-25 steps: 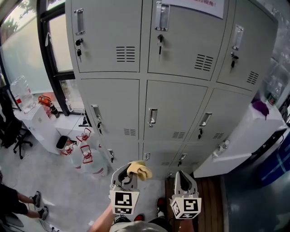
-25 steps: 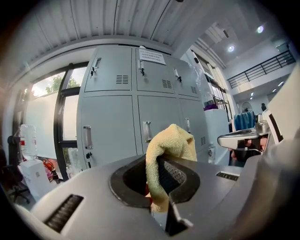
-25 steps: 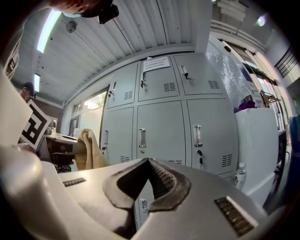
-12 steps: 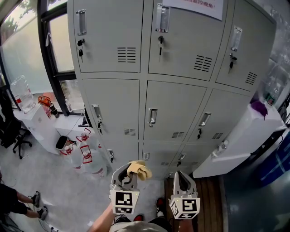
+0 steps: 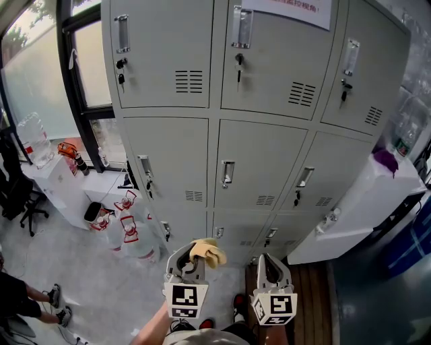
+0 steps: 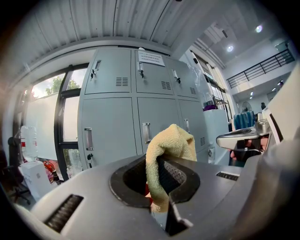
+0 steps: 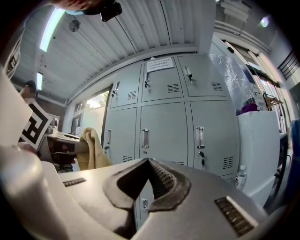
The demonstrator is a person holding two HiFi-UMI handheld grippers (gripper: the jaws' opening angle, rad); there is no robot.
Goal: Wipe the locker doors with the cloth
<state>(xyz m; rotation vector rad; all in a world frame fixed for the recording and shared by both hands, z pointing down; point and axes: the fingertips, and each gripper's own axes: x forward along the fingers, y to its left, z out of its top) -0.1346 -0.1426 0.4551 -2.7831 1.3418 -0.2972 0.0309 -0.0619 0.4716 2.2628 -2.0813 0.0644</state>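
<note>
- Yellow terry cloth (image 6: 171,145), soft and looped in texture, is folded into a rounded hump that stands up above the left gripper (image 6: 159,178) and hangs down between its 2 jaws.
- Left gripper's ribbed dark pads are clamped on the cloth; in the head view the cloth (image 5: 207,252) sits at the gripper's tip, low before the bottom locker row and apart from the doors.
- Grey painted sheet-metal locker doors (image 5: 259,162) are flat rectangles, each with a recessed bright metal handle (image 5: 227,174), a louvred vent and a key lock.
- Right gripper (image 7: 150,180), smooth grey plastic with ribbed pads, has its jaws drawn together with nothing between them, pointing at the lockers.
- White paper notice (image 5: 286,7) is fixed to the top middle door.
</note>
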